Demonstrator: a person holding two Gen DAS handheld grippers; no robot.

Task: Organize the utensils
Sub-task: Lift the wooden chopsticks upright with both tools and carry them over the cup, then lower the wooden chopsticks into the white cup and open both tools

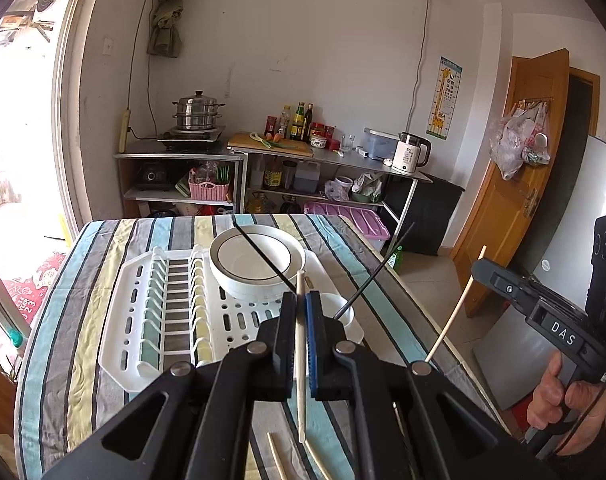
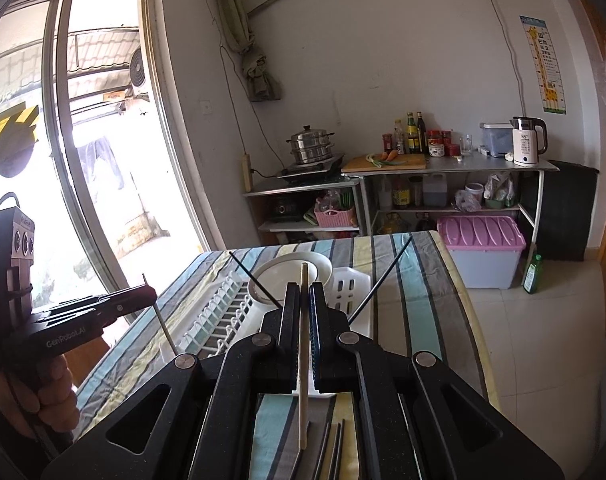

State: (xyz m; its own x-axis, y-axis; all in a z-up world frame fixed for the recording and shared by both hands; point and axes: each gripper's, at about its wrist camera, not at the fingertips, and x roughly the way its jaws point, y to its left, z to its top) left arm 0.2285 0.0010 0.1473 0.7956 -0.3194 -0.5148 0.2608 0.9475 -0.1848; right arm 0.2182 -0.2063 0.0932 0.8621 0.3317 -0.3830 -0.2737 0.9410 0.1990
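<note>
My left gripper (image 1: 302, 300) is shut on a pale wooden chopstick (image 1: 301, 360), held above the striped table near the white dish rack (image 1: 143, 320). My right gripper (image 2: 304, 290) is shut on another wooden chopstick (image 2: 303, 360); it shows at the right of the left wrist view (image 1: 455, 312). White bowls (image 1: 257, 260) stand stacked on the rack, with a small white cup (image 1: 341, 312) beside them. Loose wooden chopsticks (image 1: 277, 456) lie on the cloth under my left gripper. Dark chopsticks (image 2: 331, 448) lie under my right gripper.
The table's striped cloth (image 1: 83, 280) ends at the right above a tiled floor (image 2: 543, 340). A pink-lidded bin (image 2: 483, 248) and a green bottle (image 2: 533, 268) stand on the floor. Kitchen shelves (image 1: 263, 168) line the back wall. A glass door is at the left.
</note>
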